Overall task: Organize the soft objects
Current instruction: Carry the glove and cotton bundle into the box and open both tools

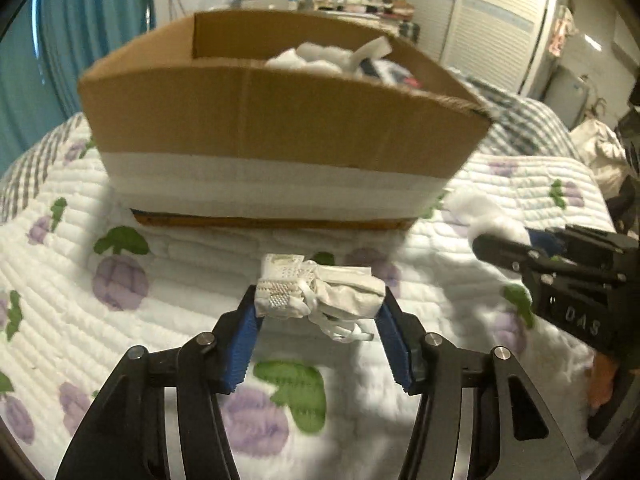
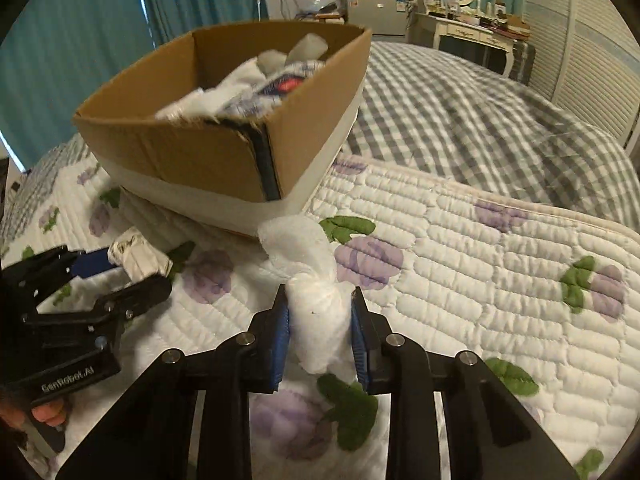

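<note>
My left gripper (image 1: 318, 300) is shut on a rolled white sock bundle (image 1: 320, 292) and holds it just above the quilt, in front of the cardboard box (image 1: 256, 120). The bundle also shows in the right wrist view (image 2: 138, 258). My right gripper (image 2: 320, 304) is shut on a white fluffy cloth wad (image 2: 308, 272), to the right of the box (image 2: 192, 160). The wad shows in the left wrist view (image 1: 486, 210), with the right gripper (image 1: 516, 254) there. The box holds several white soft items (image 2: 248, 88).
A white quilt with purple flowers (image 1: 120, 280) covers the bed. A grey checked blanket (image 2: 460, 120) lies behind it on the right. Teal curtains (image 2: 80, 40) hang at the left, and a dresser (image 2: 472, 32) and a slatted wardrobe (image 1: 492, 28) stand beyond.
</note>
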The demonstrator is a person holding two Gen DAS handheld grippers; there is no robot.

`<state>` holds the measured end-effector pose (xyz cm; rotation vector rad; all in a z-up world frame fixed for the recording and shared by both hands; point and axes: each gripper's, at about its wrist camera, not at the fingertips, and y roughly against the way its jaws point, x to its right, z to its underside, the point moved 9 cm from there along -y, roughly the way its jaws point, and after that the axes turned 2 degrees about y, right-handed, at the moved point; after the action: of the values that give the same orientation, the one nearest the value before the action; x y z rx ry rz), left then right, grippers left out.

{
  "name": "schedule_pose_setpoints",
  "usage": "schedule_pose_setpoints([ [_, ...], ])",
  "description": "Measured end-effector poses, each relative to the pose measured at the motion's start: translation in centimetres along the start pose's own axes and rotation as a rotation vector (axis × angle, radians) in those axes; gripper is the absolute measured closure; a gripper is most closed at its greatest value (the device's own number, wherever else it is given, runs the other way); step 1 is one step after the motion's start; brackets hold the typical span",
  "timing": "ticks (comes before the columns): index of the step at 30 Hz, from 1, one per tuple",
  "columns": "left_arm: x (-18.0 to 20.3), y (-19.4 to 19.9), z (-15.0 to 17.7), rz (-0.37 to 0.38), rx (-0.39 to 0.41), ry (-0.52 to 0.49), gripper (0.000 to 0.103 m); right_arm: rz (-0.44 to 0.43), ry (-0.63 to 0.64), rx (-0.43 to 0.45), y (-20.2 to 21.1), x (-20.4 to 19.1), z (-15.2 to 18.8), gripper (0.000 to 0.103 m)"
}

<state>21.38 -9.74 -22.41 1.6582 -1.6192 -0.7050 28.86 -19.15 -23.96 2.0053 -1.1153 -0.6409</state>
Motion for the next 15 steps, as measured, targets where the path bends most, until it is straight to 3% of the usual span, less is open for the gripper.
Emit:
schedule_pose_setpoints([
  [11, 1.1, 7.9, -0.8, 0.044, 0.043, -0.092, 0.048, 0.042, 0.088, 0.069, 9.6, -5.3, -1.1, 0.076],
  [15, 1.1, 11.2, -2.1, 0.031, 0.112, -0.132, 0.048, 0.052, 0.114, 0.115, 13.3, -7.8, -1.9, 0.076],
])
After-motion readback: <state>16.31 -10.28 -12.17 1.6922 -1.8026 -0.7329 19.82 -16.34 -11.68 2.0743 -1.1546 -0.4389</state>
